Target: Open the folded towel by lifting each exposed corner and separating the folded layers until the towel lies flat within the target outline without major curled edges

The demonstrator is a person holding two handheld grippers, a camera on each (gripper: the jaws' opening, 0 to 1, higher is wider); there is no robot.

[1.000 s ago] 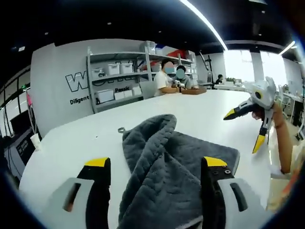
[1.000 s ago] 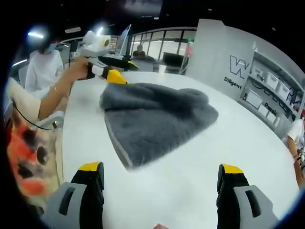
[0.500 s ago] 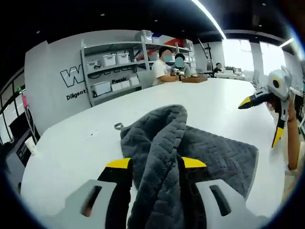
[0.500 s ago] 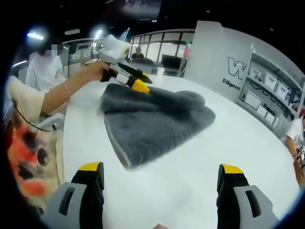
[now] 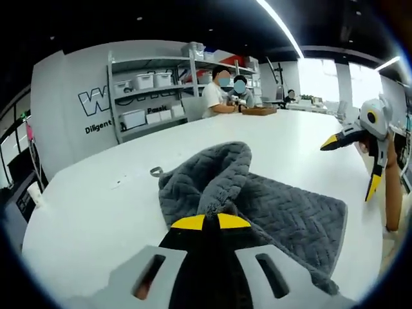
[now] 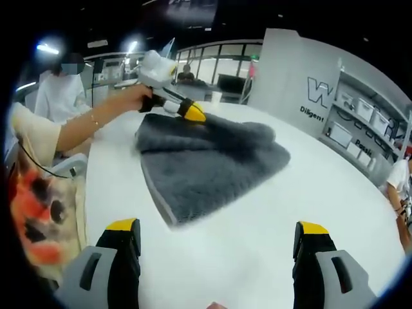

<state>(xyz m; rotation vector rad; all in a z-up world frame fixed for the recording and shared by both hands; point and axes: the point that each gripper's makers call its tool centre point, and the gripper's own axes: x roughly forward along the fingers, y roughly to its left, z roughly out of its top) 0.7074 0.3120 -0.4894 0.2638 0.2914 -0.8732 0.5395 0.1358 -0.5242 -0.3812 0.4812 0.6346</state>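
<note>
Towel (image 5: 283, 212): left gripper (image 5: 210, 222) clamped on its raised fold; right gripper (image 6: 219, 239), jaws apart, stands off. Lift slowly, peeling layers away.

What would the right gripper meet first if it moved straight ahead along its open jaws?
Probably the bare white table, then the near edge of the grey towel. The right gripper points over the tabletop; its height above it is unclear.
</note>
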